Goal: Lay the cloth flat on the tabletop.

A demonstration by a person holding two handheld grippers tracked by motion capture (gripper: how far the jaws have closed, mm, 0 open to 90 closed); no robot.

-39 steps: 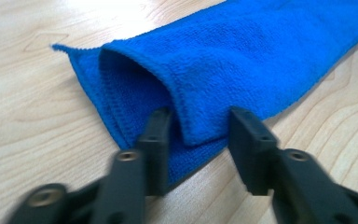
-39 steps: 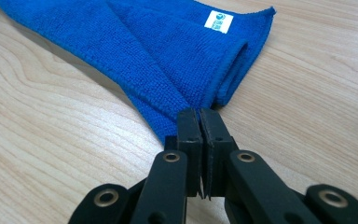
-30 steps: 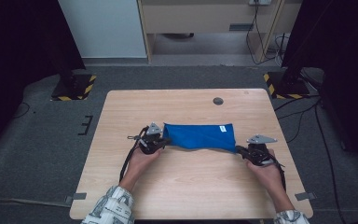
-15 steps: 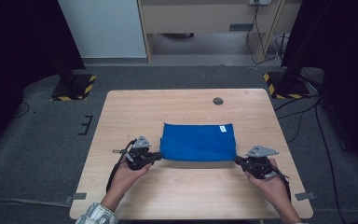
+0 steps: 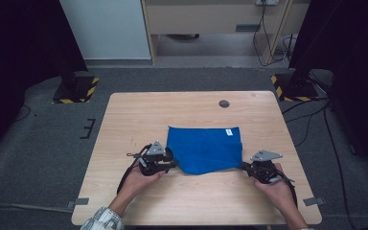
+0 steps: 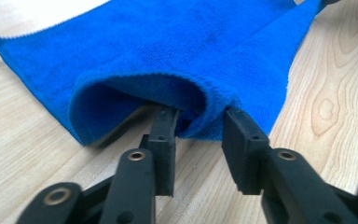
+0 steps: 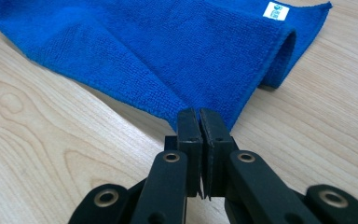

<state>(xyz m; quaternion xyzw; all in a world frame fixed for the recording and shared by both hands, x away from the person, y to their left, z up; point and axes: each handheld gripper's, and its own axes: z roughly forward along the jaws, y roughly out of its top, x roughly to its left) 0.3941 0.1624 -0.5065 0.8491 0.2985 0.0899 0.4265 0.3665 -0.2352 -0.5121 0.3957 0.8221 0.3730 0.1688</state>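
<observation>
Cloth (image 5: 205, 148), blue, on table (image 5: 124, 120). Left gripper (image 6: 200, 123): jaws parted around near-left corner. Right gripper (image 7: 199, 122): jaws closed, pinching near-right corner.

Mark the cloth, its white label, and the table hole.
cloth (image 5: 203, 148): high view, middle of the blue fabric.
label (image 7: 276, 10): right gripper view, centre of the white tag near the far corner.
hole (image 5: 224, 103): high view, centre of the dark round spot.
</observation>
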